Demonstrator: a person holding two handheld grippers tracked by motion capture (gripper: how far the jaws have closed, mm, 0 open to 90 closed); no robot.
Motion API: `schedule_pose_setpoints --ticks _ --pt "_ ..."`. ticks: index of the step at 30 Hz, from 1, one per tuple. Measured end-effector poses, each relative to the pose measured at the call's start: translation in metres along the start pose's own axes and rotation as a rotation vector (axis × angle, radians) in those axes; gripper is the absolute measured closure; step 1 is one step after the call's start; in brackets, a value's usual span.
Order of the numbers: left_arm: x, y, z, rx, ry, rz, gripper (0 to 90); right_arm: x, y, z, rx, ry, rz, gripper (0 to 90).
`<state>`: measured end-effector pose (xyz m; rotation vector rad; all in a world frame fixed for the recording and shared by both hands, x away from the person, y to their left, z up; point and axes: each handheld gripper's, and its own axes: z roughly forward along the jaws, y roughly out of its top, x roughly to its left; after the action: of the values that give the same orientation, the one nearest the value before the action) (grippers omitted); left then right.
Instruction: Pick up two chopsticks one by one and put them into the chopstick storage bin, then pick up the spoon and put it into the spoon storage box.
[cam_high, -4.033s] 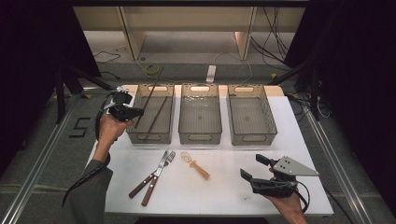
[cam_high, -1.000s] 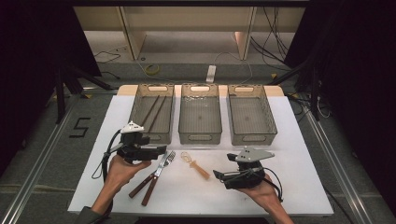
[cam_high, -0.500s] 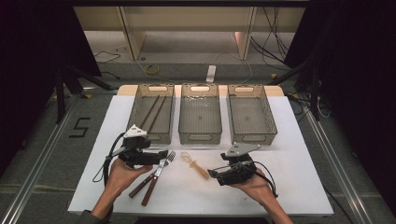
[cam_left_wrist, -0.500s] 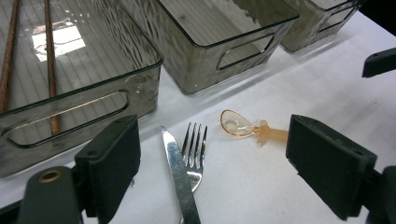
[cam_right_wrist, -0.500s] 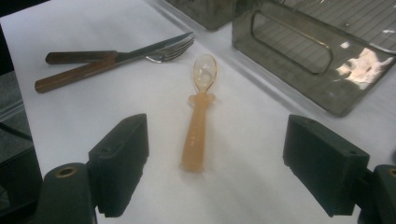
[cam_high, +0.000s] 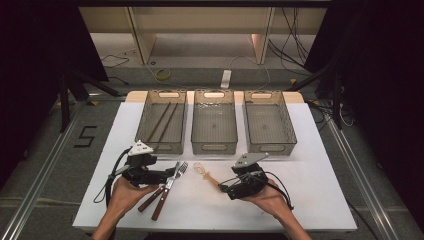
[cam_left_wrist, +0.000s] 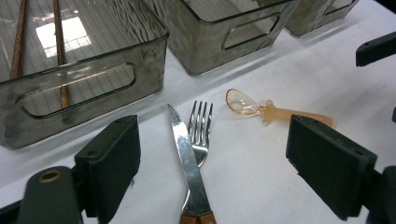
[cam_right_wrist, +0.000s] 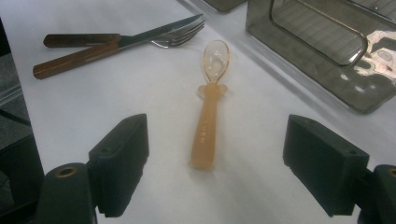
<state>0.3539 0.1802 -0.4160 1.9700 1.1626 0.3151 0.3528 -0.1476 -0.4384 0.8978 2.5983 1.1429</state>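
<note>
A knife (cam_high: 159, 199) and a fork (cam_high: 176, 176), both with wooden handles, lie crossed on the white table (cam_high: 310, 170). My left gripper (cam_high: 169, 175) stands open just left of them; the knife (cam_left_wrist: 187, 158) and fork (cam_left_wrist: 201, 126) lie between its jaws. Right of the fork lies an orange translucent spoon (cam_high: 206, 175). My right gripper (cam_high: 223, 189) is open at the spoon's handle end. In the right gripper view the spoon (cam_right_wrist: 208, 126) lies between the open jaws, bowl pointing away, with nothing gripped.
Three clear grey bins stand in a row at the back: left bin (cam_high: 142, 125), middle bin (cam_high: 214, 146), right bin (cam_high: 270, 145). Two brown chopsticks (cam_high: 164, 121) lie in the left bin. Bare table stretches right of the right hand.
The left gripper came down from the left bin to the knife and fork. The right gripper slid left toward the spoon's handle. Both stay open.
</note>
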Motion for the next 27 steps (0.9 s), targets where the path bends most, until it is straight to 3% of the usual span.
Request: schedule_pose_setpoints --ticks 10,18,27 --pt "-0.003 -0.004 0.001 0.012 0.003 0.014 16.9 -0.001 0.008 0.012 0.047 -0.005 -0.007 24.8" --pt "-0.007 -0.007 0.003 0.024 0.032 0.044 16.9 -0.004 0.018 0.020 0.097 0.014 -0.007 27.6" --pt "-0.005 -0.010 0.001 0.016 0.027 0.038 16.9 -0.005 0.025 0.030 0.141 0.020 -0.013 29.1"
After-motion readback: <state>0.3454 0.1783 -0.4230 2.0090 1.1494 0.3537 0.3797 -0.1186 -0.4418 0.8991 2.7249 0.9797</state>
